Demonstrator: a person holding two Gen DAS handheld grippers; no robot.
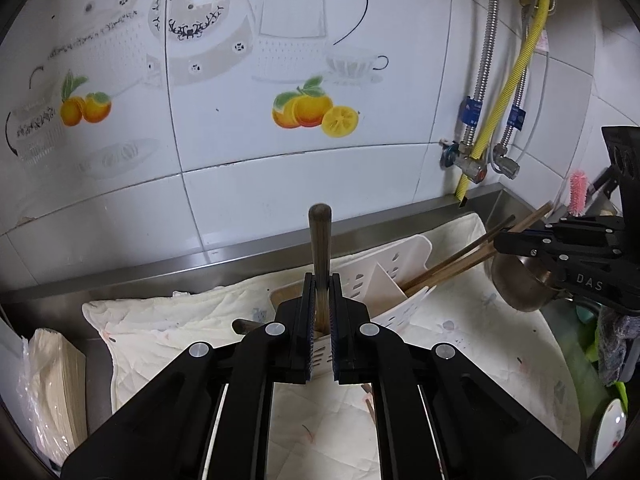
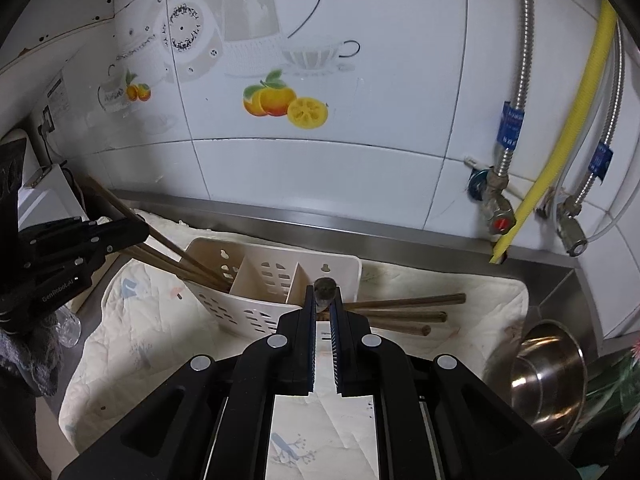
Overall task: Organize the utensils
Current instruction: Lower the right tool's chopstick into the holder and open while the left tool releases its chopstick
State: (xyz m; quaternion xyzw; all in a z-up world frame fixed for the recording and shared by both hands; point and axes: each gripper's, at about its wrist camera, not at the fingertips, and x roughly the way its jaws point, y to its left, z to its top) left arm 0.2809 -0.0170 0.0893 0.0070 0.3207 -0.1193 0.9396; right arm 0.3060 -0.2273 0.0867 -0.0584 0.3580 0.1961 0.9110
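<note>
The white slotted utensil caddy (image 2: pixel 256 300) sits on a pale cloth (image 2: pixel 132 344) spread over the steel tabletop (image 2: pixel 552 280), close under the tiled wall (image 2: pixel 320 168), and it is only partly filled. A bundle of brown chopsticks (image 2: pixel 180 256) is already in its left-hand compartment in the right wrist view, leaning out over the rim. The middle compartment looks empty from here, and the third is mostly hidden behind the tongs. The right tongs (image 2: pixel 324 292) are closed narrowly on a dark wooden utensil (image 2: pixel 324 288), seen end-on just in front of that third compartment, so I judge it is about to be dropped in or has just been lifted. The left tongs (image 1: pixel 320 280) are likewise clamped on a wooden handle (image 1: pixel 319 240) that stands upright above the caddy, its lower end hidden between the fingers. Still to sort are three wooden sticks (image 2: pixel 404 312) lying flat on the cloth just beside the caddy's right end. The task therefore seems roughly midway, with one compartment stocked, two pieces in hand and loose pieces left. Further right, a steel bowl (image 2: pixel 548 380) lies tipped on its side with nothing visible inside. In the left wrist view a bagged stack of paper-like sheets (image 1: pixel 56 392) rests at the tabletop's far left.
</note>
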